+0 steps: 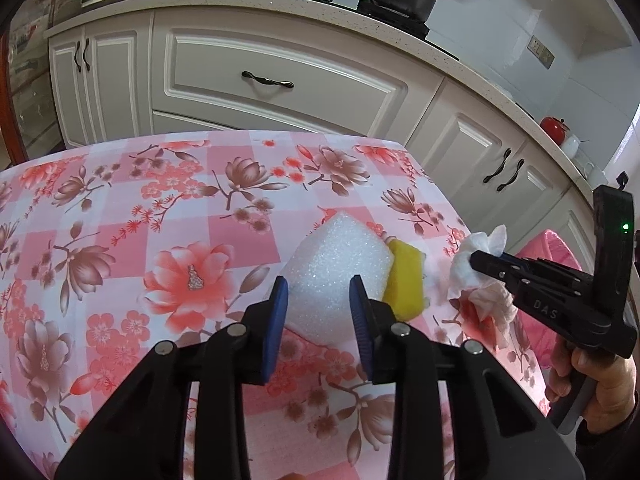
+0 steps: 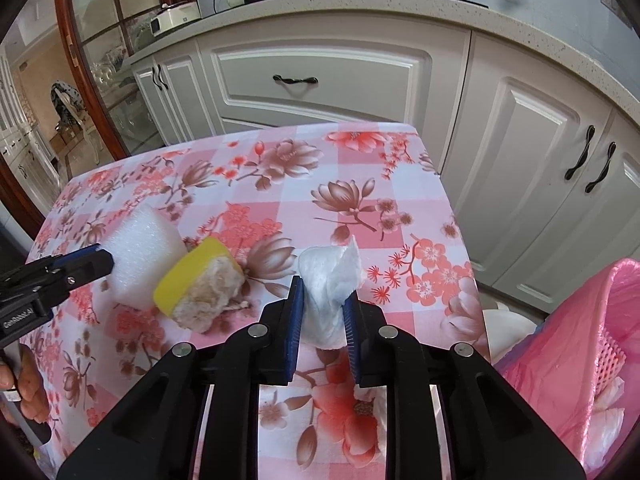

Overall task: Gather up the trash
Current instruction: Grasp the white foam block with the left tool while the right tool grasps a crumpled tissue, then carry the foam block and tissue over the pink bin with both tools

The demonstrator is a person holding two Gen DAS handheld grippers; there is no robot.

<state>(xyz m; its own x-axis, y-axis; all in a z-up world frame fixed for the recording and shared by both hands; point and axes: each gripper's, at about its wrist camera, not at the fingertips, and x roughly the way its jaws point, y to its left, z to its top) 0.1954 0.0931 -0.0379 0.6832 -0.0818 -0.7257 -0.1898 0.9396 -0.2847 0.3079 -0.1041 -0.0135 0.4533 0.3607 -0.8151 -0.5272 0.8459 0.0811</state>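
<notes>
We see the right gripper (image 2: 322, 312) clenched on a crumpled white tissue (image 2: 330, 280), which stands up between its blue pads (image 2: 295, 320) over the table with the pink floral tablecloth (image 2: 360, 184). The left gripper (image 1: 319, 300) has its jaws apart on both sides of a white foam block (image 1: 338, 264); we cannot tell if the pads touch it. Just beside the foam, touching it, lies a yellow sponge (image 2: 200, 284) with a worn, dirty underside. At the right of the table stands a pink mesh basket lined with a pink bag (image 2: 576, 344), with some white paper inside.
</notes>
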